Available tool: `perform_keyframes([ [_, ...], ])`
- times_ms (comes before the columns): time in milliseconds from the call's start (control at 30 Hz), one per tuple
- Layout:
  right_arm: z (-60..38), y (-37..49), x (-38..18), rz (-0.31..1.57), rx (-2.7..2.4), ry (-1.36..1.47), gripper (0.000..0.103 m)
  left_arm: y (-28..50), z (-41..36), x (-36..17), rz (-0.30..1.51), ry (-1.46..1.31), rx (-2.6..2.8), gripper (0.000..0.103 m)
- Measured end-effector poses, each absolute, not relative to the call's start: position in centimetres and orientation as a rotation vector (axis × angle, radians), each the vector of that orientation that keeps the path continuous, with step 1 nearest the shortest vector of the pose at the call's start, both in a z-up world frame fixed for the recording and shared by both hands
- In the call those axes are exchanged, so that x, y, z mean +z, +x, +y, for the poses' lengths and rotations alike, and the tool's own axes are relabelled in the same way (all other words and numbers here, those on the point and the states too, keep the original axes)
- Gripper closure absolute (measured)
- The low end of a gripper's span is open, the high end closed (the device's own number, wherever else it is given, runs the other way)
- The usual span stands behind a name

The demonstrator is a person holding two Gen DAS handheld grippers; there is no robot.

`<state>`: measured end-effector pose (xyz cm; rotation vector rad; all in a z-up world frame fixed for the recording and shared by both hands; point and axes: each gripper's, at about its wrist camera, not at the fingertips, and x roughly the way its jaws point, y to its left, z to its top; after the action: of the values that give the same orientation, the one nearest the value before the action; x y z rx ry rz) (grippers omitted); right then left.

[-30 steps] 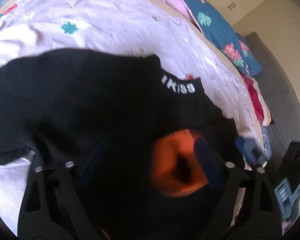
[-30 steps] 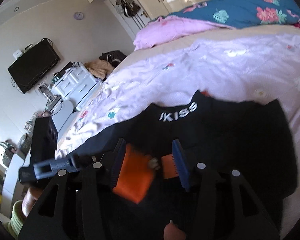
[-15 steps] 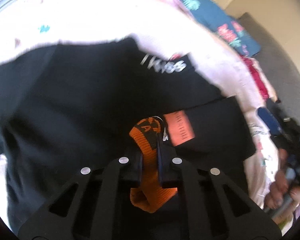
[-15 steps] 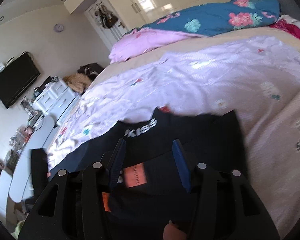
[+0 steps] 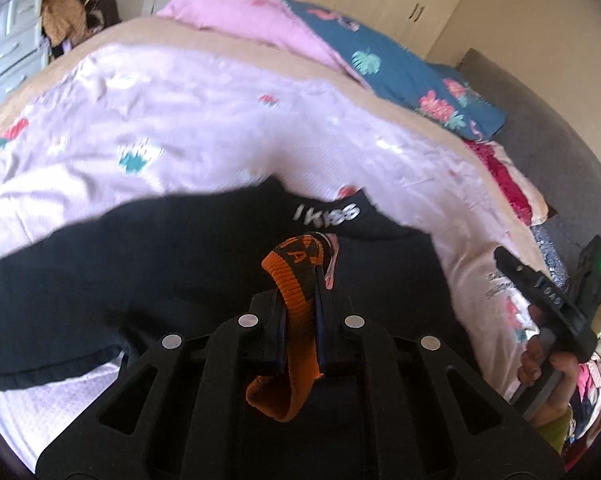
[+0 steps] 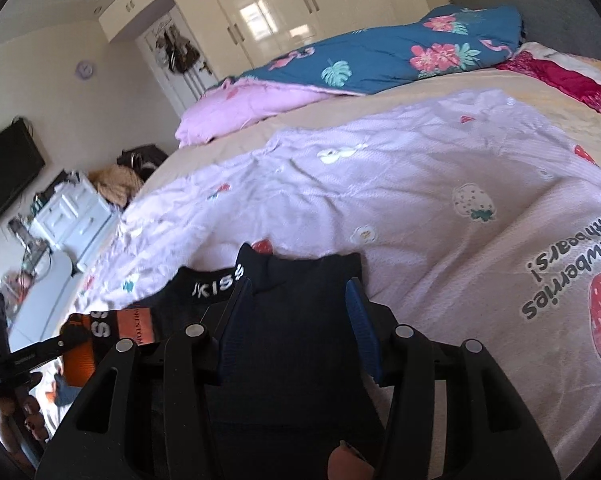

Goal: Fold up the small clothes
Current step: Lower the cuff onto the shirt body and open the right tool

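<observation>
- Two grippers over one bed: left gripper with fingers pinched tight on an orange band; right gripper with fingers spread wide, holding nothing.
- Black garment spread flat on a pale lilac sheet, near the bed's close edge; far hem ending just short of a red strawberry print.
- Orange band lifted clear of the garment, looping out behind the left fingers; pale tag hanging just beside it.
- Right fingers hovering low above the garment's right part, lilac sheet open beyond and to the right.
- Wide free stretch of sheet past the garment toward a pink quilt and blue floral quilt at the bed's far side.
- Red cloth at the far right edge, beside a grey headboard.
- White "KISS" lettering on the black waistband; "SS" on the orange band in the right view, beside an orange label with print too small to read.
- "Strawberries with bears!" printed upside down on the sheet.
- White drawers and a dark TV well apart at left.
</observation>
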<state>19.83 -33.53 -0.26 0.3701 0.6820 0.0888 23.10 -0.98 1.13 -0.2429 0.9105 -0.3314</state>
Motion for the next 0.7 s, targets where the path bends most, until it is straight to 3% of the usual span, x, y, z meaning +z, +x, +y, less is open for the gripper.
perform_keyframes([
  [233,-28.9,21.0,-1.5,0.759,0.139,0.244,0.055,23.3,0.3,-1.3,0.947,-0.208,-0.247,0.096],
  [433,-25.5,21.2,-2.6,0.794,0.148,0.165,0.054,22.2,-0.1,0.1,0.871,-0.107,-0.208,0.093],
  [533,-24.7,21.2,-2.9,0.800,0.149,0.131,0.049,22.3,-0.1,0.3,0.855,-0.107,-0.193,0.093],
  [700,-24.1,21.0,-4.7,0.848,0.127,0.086,0.049,23.0,-1.2,-2.7,0.945,-0.091,-0.216,0.092],
])
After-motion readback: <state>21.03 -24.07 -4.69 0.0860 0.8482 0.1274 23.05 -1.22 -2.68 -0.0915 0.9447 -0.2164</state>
